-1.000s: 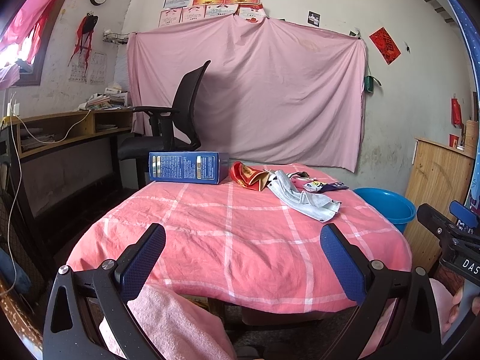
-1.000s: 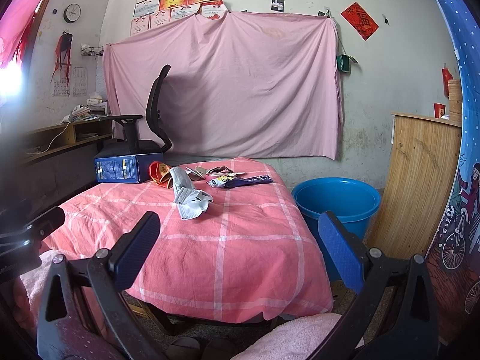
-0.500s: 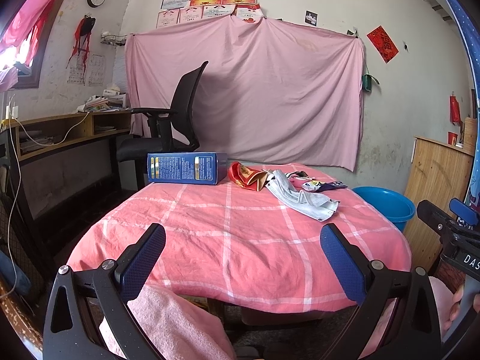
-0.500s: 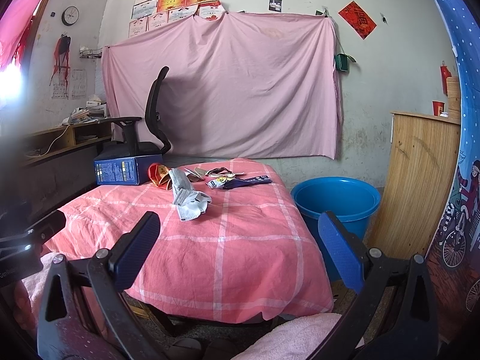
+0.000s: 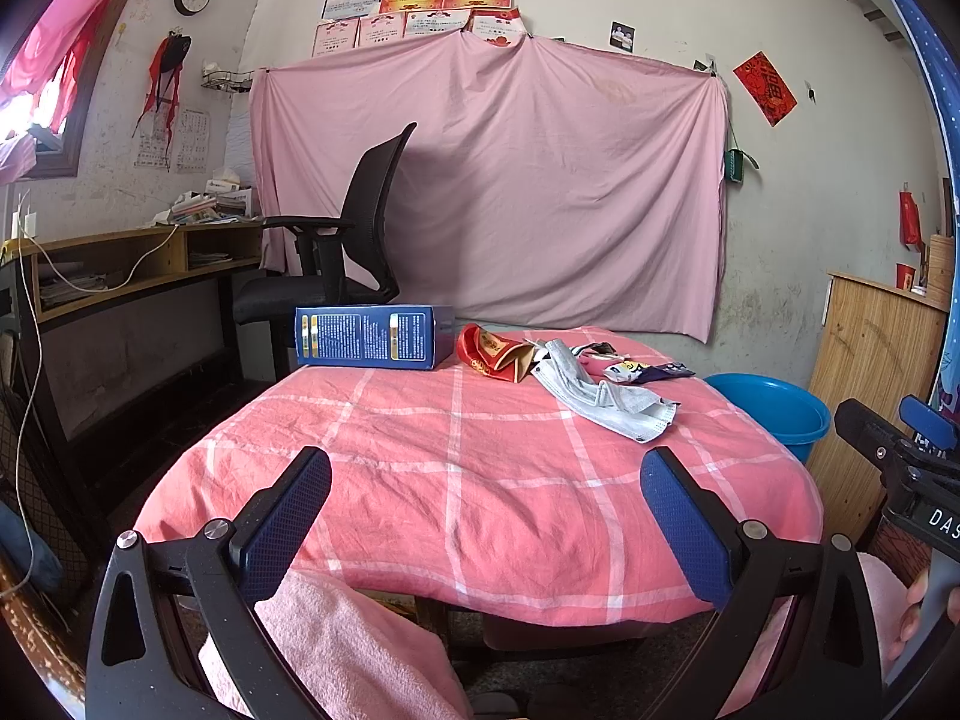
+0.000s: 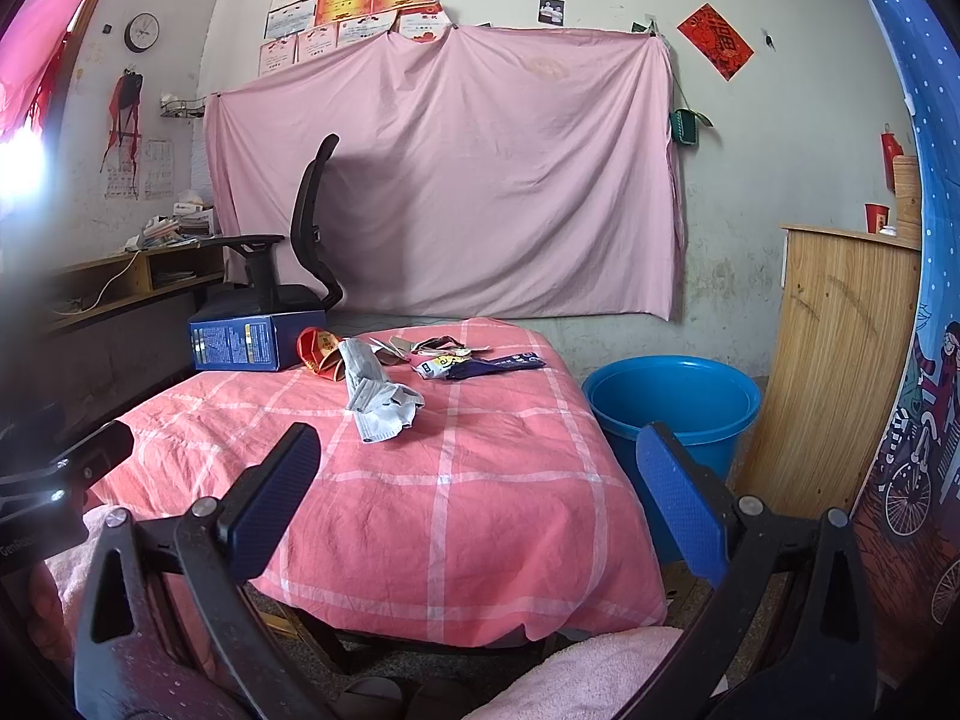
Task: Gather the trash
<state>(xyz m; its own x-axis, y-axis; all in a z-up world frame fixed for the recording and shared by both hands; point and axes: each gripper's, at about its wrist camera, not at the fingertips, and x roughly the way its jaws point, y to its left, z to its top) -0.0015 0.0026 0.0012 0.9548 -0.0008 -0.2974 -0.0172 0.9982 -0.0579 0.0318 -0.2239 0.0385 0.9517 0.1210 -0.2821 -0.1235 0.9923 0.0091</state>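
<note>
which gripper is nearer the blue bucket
Right. The bucket stands on the floor just ahead of the right gripper, off its right finger. From the left gripper it lies far off to the right, past the table's corner.

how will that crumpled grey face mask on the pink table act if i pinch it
The crumpled grey face mask lies limp and folded, so it will probably droop and unfold from the tongs. It looks thin and light, so a push would likely drag it and wrinkle the pink checked tablecloth.

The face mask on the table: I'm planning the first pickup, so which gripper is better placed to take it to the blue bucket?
Probably right. Both the left gripper and right gripper are open and empty, but the face mask and blue bucket lie on the right gripper's side.
</note>
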